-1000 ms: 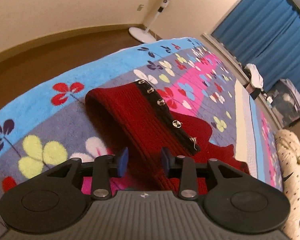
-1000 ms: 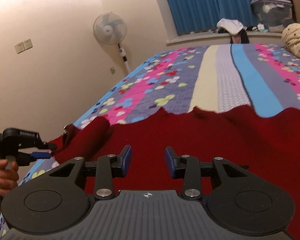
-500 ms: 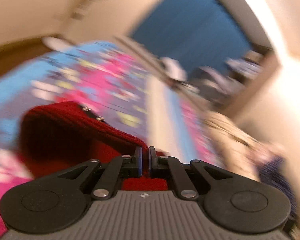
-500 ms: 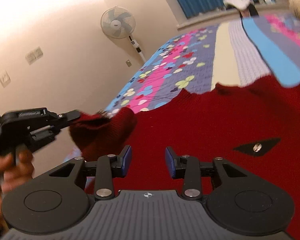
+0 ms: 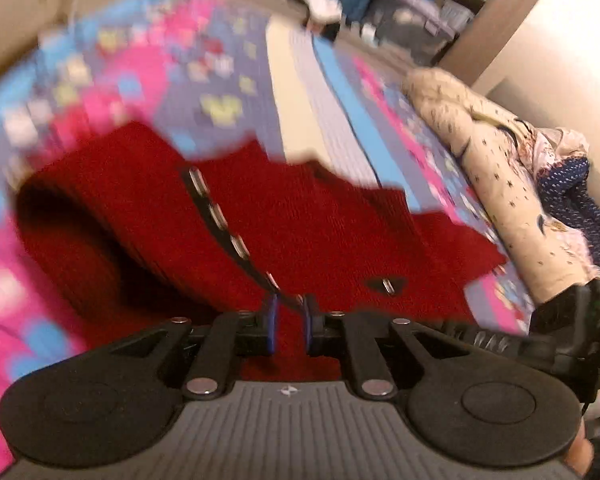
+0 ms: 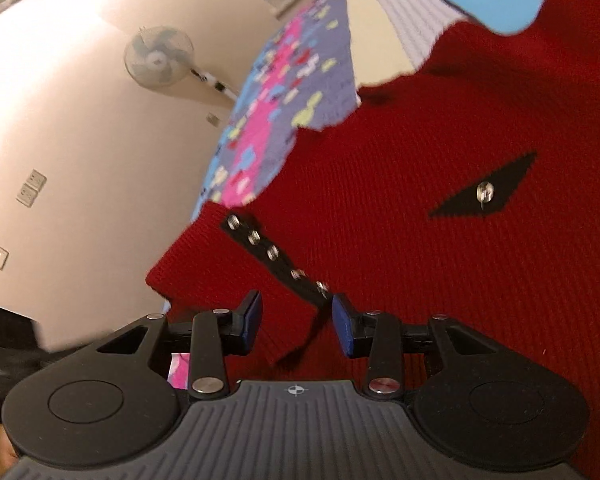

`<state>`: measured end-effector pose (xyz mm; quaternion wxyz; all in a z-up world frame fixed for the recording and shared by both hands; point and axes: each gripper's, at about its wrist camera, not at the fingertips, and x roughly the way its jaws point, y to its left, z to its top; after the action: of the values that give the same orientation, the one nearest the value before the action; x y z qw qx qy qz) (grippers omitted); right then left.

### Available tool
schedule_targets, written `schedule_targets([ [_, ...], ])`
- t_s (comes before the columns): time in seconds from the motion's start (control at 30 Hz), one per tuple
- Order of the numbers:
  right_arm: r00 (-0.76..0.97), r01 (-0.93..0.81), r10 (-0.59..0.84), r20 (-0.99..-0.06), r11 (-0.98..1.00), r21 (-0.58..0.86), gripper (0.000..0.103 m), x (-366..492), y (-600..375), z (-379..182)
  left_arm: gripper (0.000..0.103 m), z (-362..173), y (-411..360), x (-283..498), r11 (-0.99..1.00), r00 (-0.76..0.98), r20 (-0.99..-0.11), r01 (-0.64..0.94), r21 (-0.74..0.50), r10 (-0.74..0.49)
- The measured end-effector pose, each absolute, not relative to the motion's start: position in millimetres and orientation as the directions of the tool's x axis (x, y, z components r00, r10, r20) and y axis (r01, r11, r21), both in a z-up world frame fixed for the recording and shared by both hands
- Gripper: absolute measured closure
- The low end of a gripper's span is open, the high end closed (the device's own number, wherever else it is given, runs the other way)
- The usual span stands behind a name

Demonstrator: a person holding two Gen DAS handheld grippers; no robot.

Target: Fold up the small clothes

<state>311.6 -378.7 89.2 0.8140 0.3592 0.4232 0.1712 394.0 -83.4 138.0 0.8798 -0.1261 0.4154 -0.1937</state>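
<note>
A bed (image 5: 300, 92) with a striped, flower-printed cover fills the room below cream walls, with a standing fan (image 6: 158, 58) at ten o'clock in the right wrist view and a cream speckled duvet (image 5: 500, 168) bunched at three o'clock in the left wrist view. On that cover lies the red knit garment (image 5: 300, 220), spread wide, with one side flap turned over onto the body so that its black button strip (image 5: 224, 220) runs from the middle of the left view down toward six o'clock. The left tongs (image 5: 289, 322) stand nearly together with only a narrow gap, the near end of the button strip sitting right between the blue pads; whether they truly pinch the cloth cannot be told through the motion blur. The right tongs (image 6: 296, 322) are held apart over the same strip's near end, gripping nothing, with a small black diamond patch (image 6: 484, 192) at two o'clock. The step in hand appears to be the first side fold, the flap being laid across the body. The next move likely calls for the flap to be set flat and let go, its edge lined up with the body, and then the far side, toward one o'clock, taken up and folded inward likewise.
</note>
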Motion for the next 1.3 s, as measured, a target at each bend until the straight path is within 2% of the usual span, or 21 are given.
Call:
schedule_targets([
  [0.13, 0.551, -0.003, 0.595, -0.585, 0.703, 0.712, 0.061, 309.2, -362.1, 81.6, 0.088, 162.1, -54.3, 385.9, 0.965, 0.721, -0.656, 0.07, -0.251, -0.223],
  [0.2, 0.527, -0.02, 0.6, -0.602, 0.717, 0.697, 0.061, 308.3, -348.4, 77.1, 0.088, 164.1, -33.5, 391.4, 0.972, 0.753, -0.644, -0.026, -0.233, -0.134],
  [0.3, 0.489, -0.022, 0.614, -0.619, 0.718, 0.696, 0.061, 307.7, -331.3, 67.3, 0.088, 169.9, -9.1, 395.0, 0.959, 0.784, -0.616, -0.108, -0.262, -0.081],
  [0.4, 0.478, -0.049, 0.638, -0.604, 0.706, 0.707, 0.061, 308.8, -320.9, 64.8, 0.088, 176.3, -12.9, 397.9, 0.965, 0.809, -0.587, -0.134, -0.224, -0.024],
  [0.6, 0.496, -0.043, 0.633, -0.594, 0.701, 0.712, 0.061, 315.6, -325.6, 64.2, 0.088, 186.9, -8.9, 390.6, 0.967, 0.826, -0.563, -0.127, -0.221, -0.021],
  [0.67, 0.51, -0.052, 0.62, -0.596, 0.714, 0.698, 0.074, 316.9, -328.1, 65.3, 0.088, 185.8, -7.9, 389.3, 0.97, 0.829, -0.559, -0.13, -0.206, -0.007],
  [0.7, 0.522, -0.072, 0.617, -0.589, 0.72, 0.69, 0.099, 317.4, -329.2, 67.3, 0.088, 185.6, -7.5, 387.4, 0.971, 0.83, -0.558, -0.135, -0.199, 0.001],
  [0.73, 0.537, -0.103, 0.621, -0.571, 0.72, 0.686, 0.103, 317.5, -330.1, 70.9, 0.088, 184.9, -5.8, 387.6, 0.971, 0.831, -0.556, -0.139, -0.197, 0.006],
  [0.87, 0.623, -0.203, 0.583, -0.521, 0.764, 0.613, 0.103, 316.5, -347.1, 105.2, 0.088, 184.7, 1.5, 389.5, 0.966, 0.833, -0.554, -0.155, -0.207, 0.014],
  [0.97, 0.714, -0.195, 0.522, -0.467, 0.789, 0.583, 0.103, 328.0, -384.6, 136.7, 0.088, 183.6, 5.7, 391.1, 0.962, 0.83, -0.558, -0.157, -0.224, 0.005],
  [1.03, 0.717, -0.173, 0.505, -0.48, 0.797, 0.579, 0.103, 332.3, -401.5, 141.7, 0.088, 181.0, 5.3, 394.2, 0.961, 0.822, -0.57, -0.155, -0.23, -0.004],
  [1.07, 0.681, -0.172, 0.543, -0.491, 0.771, 0.614, 0.103, 334.8, -402.7, 136.9, 0.088, 179.6, 4.1, 394.2, 0.961, 0.818, -0.575, -0.154, -0.231, -0.007],
  [1.13, 0.603, -0.164, 0.596, -0.53, 0.743, 0.649, 0.096, 334.2, -384.9, 123.9, 0.088, 178.1, 2.4, 394.9, 0.96, 0.814, -0.58, -0.156, -0.231, -0.007],
  [1.17, 0.566, -0.196, 0.598, -0.568, 0.766, 0.612, 0.093, 330.9, -365.3, 117.6, 0.088, 178.2, 1.5, 394.7, 0.96, 0.814, -0.581, -0.156, -0.233, -0.008],
  [1.23, 0.563, -0.316, 0.557, -0.611, 0.828, 0.464, 0.061, 317.8, -324.4, 112.5, 0.088, 177.4, 0.2, 394.6, 0.961, 0.811, -0.584, -0.156, -0.228, -0.007],
  [1.3, 0.586, -0.431, 0.501, -0.638, 0.858, 0.278, 0.053, 300.7, -287.1, 106.7, 0.088, 175.5, 1.1, 394.9, 0.962, 0.806, -0.592, -0.162, -0.221, -0.001],
])
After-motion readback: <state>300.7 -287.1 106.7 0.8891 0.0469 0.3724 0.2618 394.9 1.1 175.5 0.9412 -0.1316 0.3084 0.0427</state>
